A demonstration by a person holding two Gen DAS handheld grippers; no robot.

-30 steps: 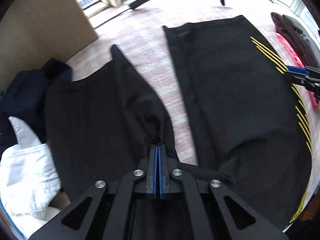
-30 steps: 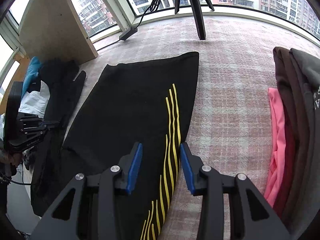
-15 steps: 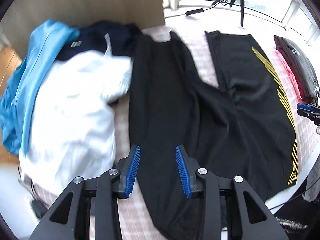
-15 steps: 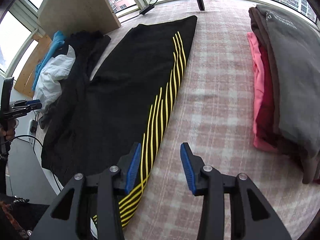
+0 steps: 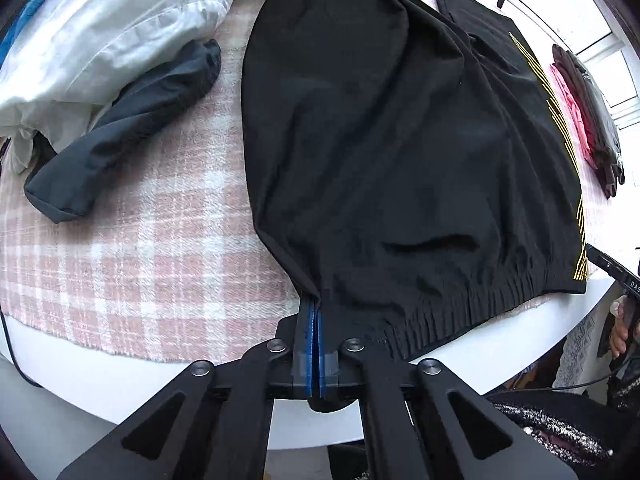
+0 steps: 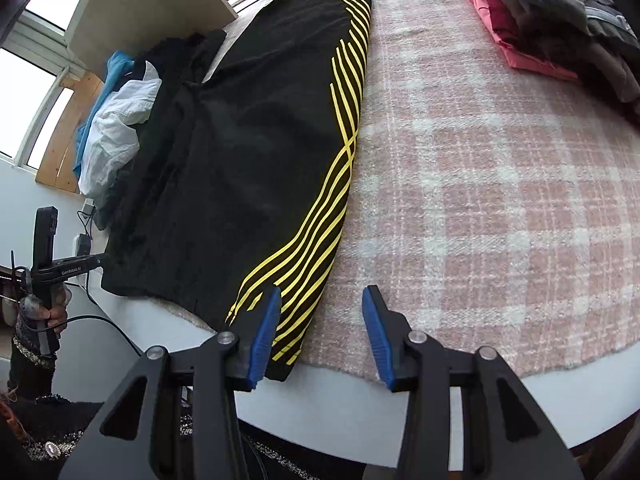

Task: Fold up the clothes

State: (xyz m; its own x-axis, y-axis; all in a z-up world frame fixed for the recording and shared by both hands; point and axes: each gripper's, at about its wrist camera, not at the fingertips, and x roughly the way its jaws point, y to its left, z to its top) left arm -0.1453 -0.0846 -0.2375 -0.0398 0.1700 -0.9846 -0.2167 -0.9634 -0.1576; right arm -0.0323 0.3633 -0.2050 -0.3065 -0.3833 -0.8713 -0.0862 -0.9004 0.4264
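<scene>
Two hand-held grippers work the waistband. The left hand-held gripper (image 5: 313, 312) is clamped tight on one corner of the black trousers (image 5: 400, 152); the right hand-held gripper (image 6: 318, 322) stands spread wide, empty, its left pad beside the yellow-striped corner. From there the trousers run toward 12 o'clock, flat on the pink plaid blanket (image 6: 500, 200) over the bench. At 1 o'clock a folded stack (image 6: 560, 12) suggests earlier garments are finished. At 10 o'clock a white garment (image 6: 116, 132) and other unfolded pieces wait. These trousers look spread but not yet folded, so I judge the task roughly midway.
</scene>
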